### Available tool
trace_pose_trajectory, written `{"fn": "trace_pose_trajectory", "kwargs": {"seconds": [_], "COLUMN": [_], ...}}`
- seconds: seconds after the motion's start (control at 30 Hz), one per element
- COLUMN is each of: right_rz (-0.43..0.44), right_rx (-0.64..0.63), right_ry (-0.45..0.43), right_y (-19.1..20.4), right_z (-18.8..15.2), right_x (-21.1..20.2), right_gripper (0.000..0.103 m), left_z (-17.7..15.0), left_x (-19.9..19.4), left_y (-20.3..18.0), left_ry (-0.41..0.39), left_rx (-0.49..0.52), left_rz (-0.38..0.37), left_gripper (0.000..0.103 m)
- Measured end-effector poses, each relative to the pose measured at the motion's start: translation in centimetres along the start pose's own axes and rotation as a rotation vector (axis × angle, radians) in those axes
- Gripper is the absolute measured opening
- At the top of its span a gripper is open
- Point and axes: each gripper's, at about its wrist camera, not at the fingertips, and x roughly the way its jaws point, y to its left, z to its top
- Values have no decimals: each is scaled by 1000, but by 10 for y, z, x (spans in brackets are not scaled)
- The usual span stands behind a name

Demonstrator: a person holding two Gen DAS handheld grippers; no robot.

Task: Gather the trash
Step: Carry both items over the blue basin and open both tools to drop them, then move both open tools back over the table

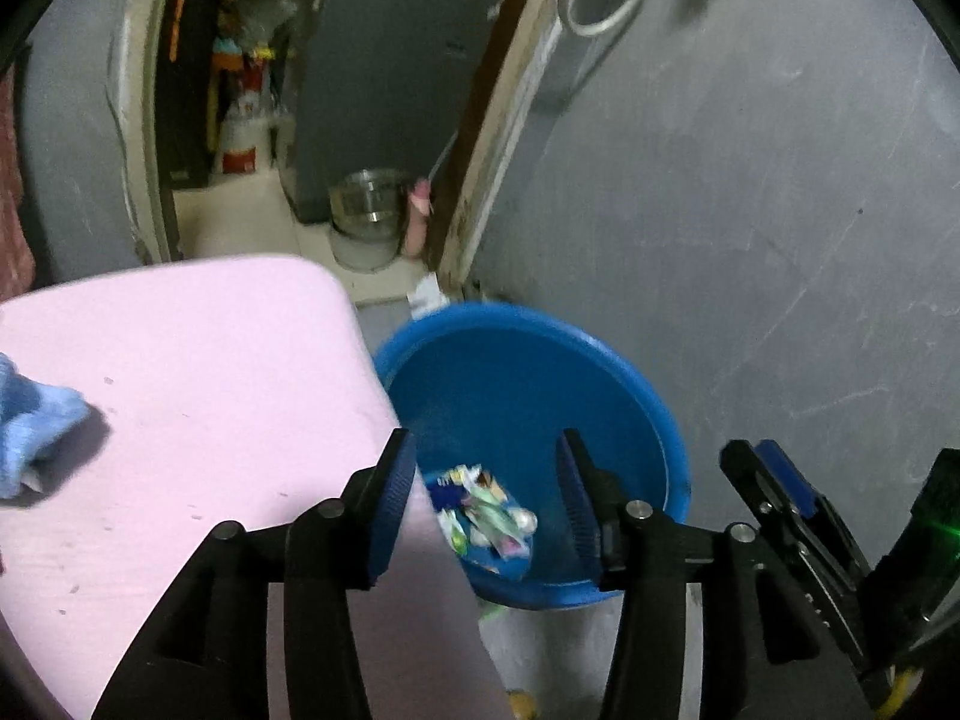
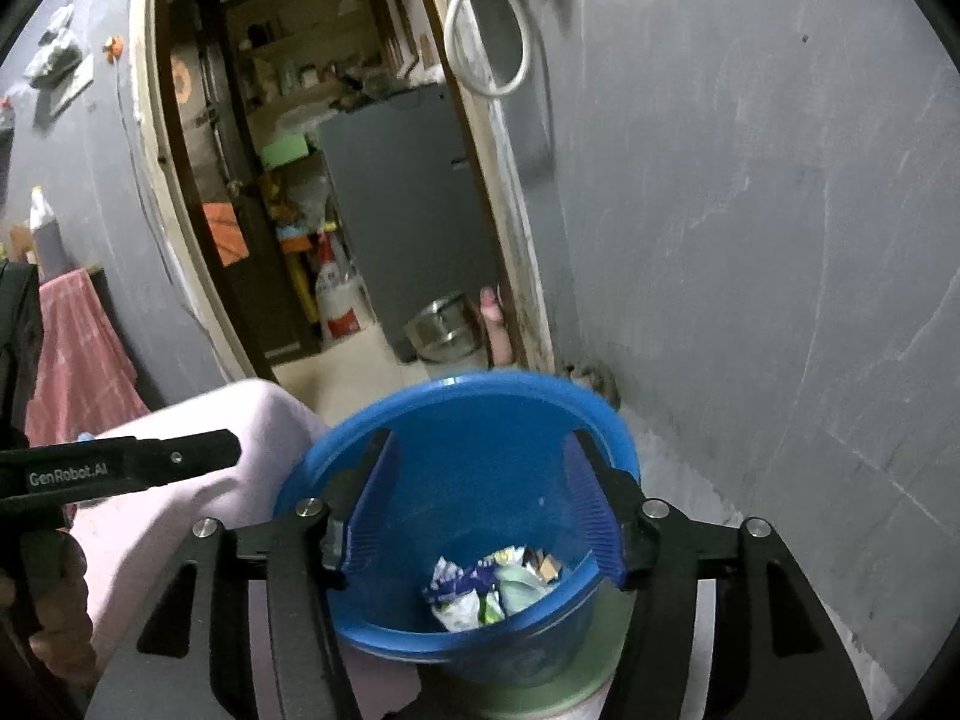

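Two fisheye views, each looking forward along a pair of blue-padded tongs, both aimed down into a blue plastic bin.

Left wrist view: left gripper about half open, nothing between the pads, hanging over the near rim of the bin. To its left, a pale pink surface running right up to the bin's edge, with a crumpled light blue cloth lying at the far left. At the lower right, part of the right gripper seen from the side.

Right wrist view: right gripper roughly half open, pads empty, framing the bin's mouth. At the left edge, one black finger of the left gripper, lettered "GenRobot.AI".

Inside the bin, at the bottom: a heap of crumpled wrappers, white, blue, green and foil-coloured. Bunched and creased, with no clear long axis and no readable direction; slightly wider side to side in the right wrist view. Not touched by either pair of tongs.

Bin upright, mouth facing up, standing on the floor just beside a scuffed grey wall.

Beyond: an open doorway into a cluttered room, with a grey cabinet and a steel pot on the floor near the door frame.
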Motion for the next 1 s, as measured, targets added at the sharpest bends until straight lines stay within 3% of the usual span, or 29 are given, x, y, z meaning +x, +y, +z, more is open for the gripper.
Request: {"fn": "trace_pose_trajectory", "kwargs": {"seconds": [0.07,0.37,0.53,0.67,0.73,0.8,1.0], "right_rz": [3,39,85,129,151,178,249], "right_rx": [0,-52,-68,-77,-81,-94,-159], "right_ry": [-29,-164,-231,-268,-285,-297,-336], "right_y": [4,43,68,92,104,118,161], "right_z": [3,18,23,29,31,35,36], "right_x": [-7,-47,-70,-84,-90,-96,-115], "right_gripper": [69,82,92,103,103,103,103], "left_z": [2,4,5,3,0,-8,-24], "left_x": [-13,-81,-129,-167,-187,-209,-258], "left_y": [2,23,42,61,71,80,116], "left_ry": [-45,-221,-326,-375,-401,-437,-512], "left_rx": [-1,-10,-25,-43,-49,-67,-129], "left_rz": [10,57,102,139,164,189,273], "left_gripper": [47,56,72,73,77,89,93]}}
